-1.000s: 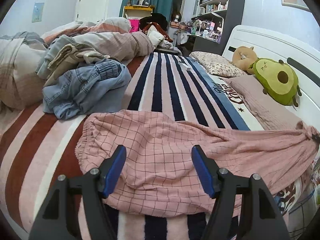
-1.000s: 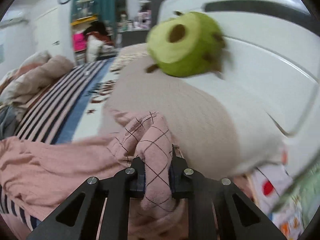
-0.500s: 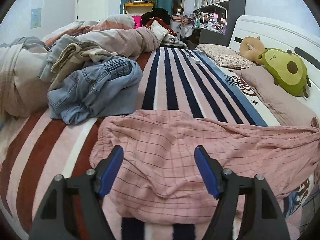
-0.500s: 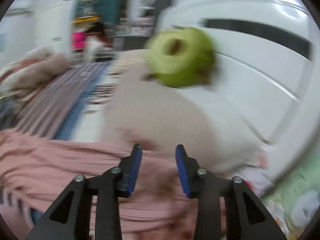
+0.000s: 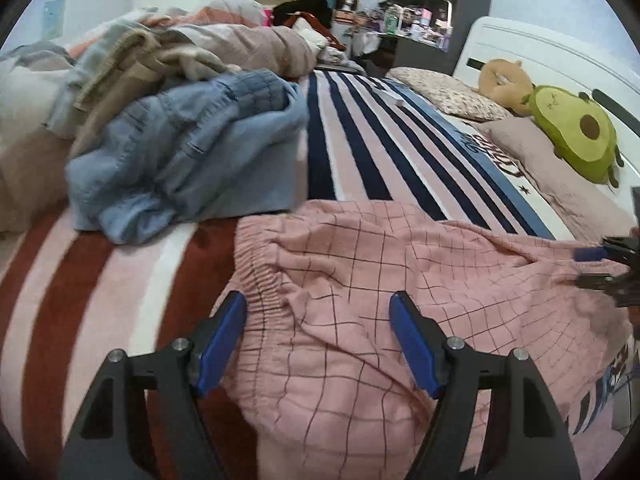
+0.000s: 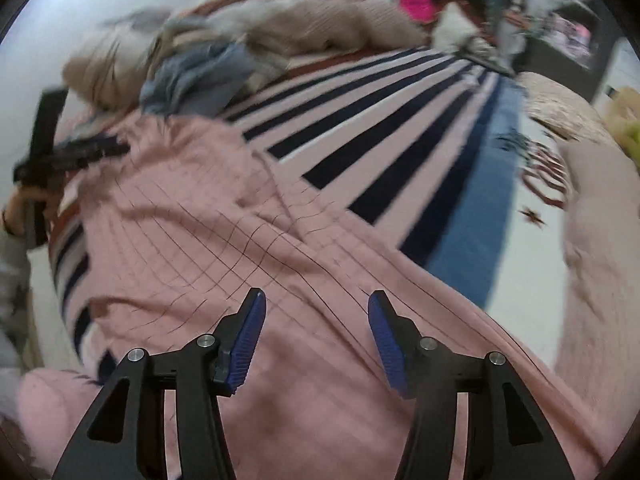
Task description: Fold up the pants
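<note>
Pink checked pants [image 5: 360, 264] lie spread across the striped bed, elastic waistband to the left, legs running off to the right. My left gripper [image 5: 318, 308] hangs open just over the waistband end, with cloth below its blue pads and nothing pinched. In the blurred right wrist view the pants [image 6: 224, 232] fill the foreground. My right gripper [image 6: 316, 306] is above the leg part, jaws still opening, nothing held between them. The right gripper [image 5: 596, 266] also shows at the far right edge of the left wrist view. The left gripper [image 6: 80, 152] appears dark at the upper left.
A heap of blue jeans [image 5: 188, 148] and other clothes [image 5: 168, 52] sits at the back left of the bed. An avocado plush [image 5: 576, 132], a tan plush and pillows [image 5: 560, 184] line the white headboard on the right. Shelves stand behind.
The right gripper let go of the pant leg it was holding, opened and swung left from the headboard side to over the pants. The left gripper moved forward and lower toward the waistband.
</note>
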`<state>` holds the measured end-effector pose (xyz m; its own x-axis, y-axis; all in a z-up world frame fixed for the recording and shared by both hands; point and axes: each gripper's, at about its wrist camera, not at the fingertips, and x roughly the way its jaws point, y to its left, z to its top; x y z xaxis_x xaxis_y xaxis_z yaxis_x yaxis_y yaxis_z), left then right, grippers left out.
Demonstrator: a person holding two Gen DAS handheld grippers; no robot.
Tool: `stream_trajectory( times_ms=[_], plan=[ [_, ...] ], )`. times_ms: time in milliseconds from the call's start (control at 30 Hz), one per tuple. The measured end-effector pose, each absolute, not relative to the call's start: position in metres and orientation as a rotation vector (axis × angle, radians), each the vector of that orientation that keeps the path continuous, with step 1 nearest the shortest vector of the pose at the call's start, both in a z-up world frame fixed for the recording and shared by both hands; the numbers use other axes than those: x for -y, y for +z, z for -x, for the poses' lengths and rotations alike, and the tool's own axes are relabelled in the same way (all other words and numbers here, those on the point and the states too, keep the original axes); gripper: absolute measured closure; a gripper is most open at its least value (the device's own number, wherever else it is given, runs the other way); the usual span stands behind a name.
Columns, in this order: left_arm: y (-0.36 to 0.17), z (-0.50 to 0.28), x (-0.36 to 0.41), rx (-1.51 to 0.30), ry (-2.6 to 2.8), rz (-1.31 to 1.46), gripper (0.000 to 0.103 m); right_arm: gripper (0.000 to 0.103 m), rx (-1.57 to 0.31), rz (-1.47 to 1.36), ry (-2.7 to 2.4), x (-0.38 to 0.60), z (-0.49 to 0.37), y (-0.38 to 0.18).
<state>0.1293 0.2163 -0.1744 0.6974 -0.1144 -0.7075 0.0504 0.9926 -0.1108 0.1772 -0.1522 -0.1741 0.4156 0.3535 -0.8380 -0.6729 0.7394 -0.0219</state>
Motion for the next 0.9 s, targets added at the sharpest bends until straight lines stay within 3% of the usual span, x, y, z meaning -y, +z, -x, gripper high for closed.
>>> stream_trajectory(
  times_ms=[100, 133, 167, 333, 367, 633, 900],
  plan=[
    [-0.183, -0.133, -0.213, -0.8, -0.099, 0.079, 0.033, 0.048, -0.961, 0.455, 0.656, 0.138, -0.187, -0.192],
    [-0.183, -0.132, -0.212, -0.794, -0.102, 0.082, 0.037, 0.048, -0.974, 0.471, 0.647, 0.137, -0.188, -0.196],
    [-0.183, -0.13, -0.211, -0.786, -0.101, 0.079, 0.048, 0.049, -0.987, 0.476, 0.651, 0.136, -0.188, -0.198],
    [-0.175, -0.11, -0.204, -0.741, -0.099, 0.023, 0.088, 0.098, -0.994, 0.489, 0.683, 0.144, -0.163, -0.192],
    [-0.174, -0.105, -0.203, -0.727, -0.099, 0.02, 0.093, 0.098, -0.986, 0.491, 0.689, 0.145, -0.156, -0.191],
    [-0.156, -0.083, -0.204, -0.671, -0.057, -0.015, 0.097, 0.102, -0.901, 0.447, 0.642, 0.153, -0.135, -0.173],
    [-0.126, -0.107, -0.206, -0.605, -0.028, 0.013, 0.099, 0.103, -0.81, 0.334, 0.487, 0.173, -0.18, -0.14]
  ],
)
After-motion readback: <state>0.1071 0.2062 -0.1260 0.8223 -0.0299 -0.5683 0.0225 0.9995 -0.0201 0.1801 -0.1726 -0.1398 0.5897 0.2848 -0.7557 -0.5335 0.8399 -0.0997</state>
